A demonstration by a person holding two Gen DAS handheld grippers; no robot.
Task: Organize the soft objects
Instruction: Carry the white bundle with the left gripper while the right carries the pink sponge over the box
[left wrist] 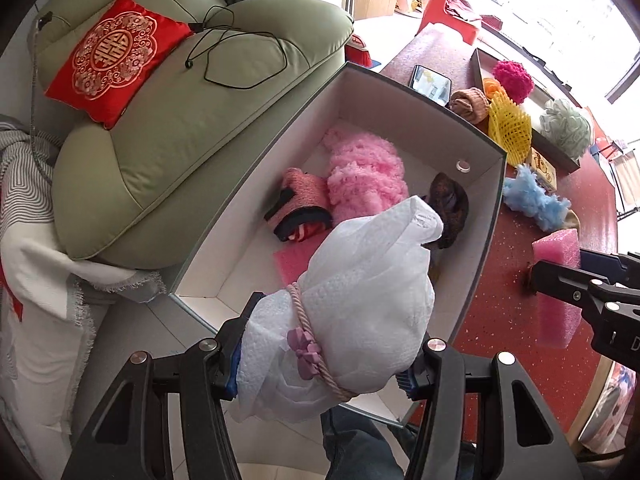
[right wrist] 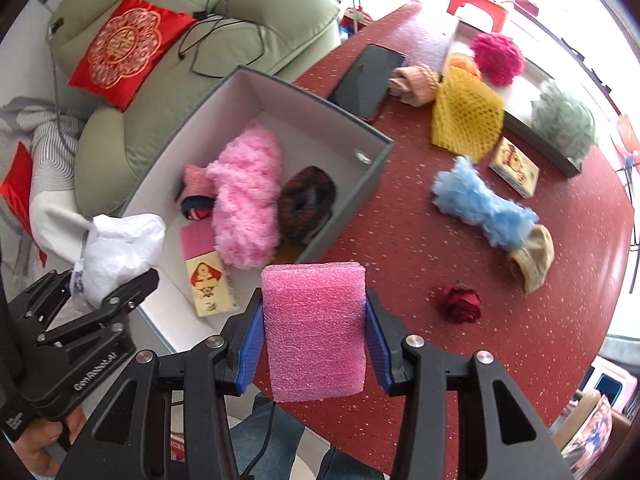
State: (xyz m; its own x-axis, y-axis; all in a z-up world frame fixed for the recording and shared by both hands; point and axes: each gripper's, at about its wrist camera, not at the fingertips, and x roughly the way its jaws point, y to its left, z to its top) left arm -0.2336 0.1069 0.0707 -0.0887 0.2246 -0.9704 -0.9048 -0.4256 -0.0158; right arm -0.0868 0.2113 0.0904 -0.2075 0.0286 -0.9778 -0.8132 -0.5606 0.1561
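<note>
The counter (right wrist: 420,240) is dark red with pale speckles. The box (left wrist: 486,196) is grey outside and white inside. The foam block (right wrist: 316,332) is pink, the cushion (left wrist: 114,60) red with a gold pattern, the net sleeve (right wrist: 466,114) yellow.

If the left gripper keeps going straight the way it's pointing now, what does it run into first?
Probably the open box. The left gripper, shut on the white tied bundle, points down into its near end, where a pink foam sheet lies on the floor. Depth is unclear, so that is a guess.

Both tools point steeply down, left tool (left wrist: 320,356) and right tool (right wrist: 314,344) each clamped on something.
</note>
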